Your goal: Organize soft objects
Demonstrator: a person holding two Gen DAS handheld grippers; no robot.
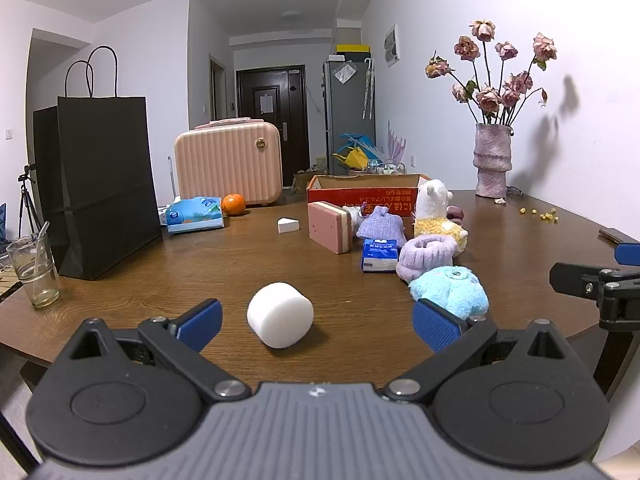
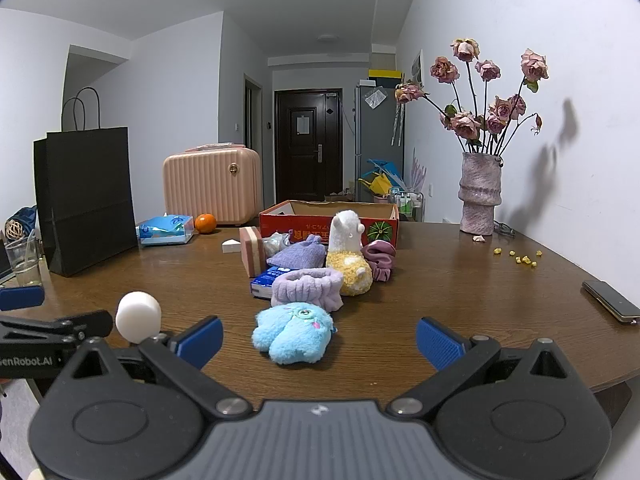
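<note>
A white sponge (image 1: 280, 315), a smooth squat cylinder, lies on the counter (image 1: 200, 264) between the wide-open fingers of the left gripper (image 1: 318, 322). The right gripper (image 2: 320, 338) gapes wide before a fluffy blue plush toy (image 2: 294, 332).

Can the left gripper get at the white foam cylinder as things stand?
Probably yes. The left gripper is open, and the white foam cylinder lies on the table just ahead between its fingers, with nothing in between. The blue plush sits off to the right.
</note>
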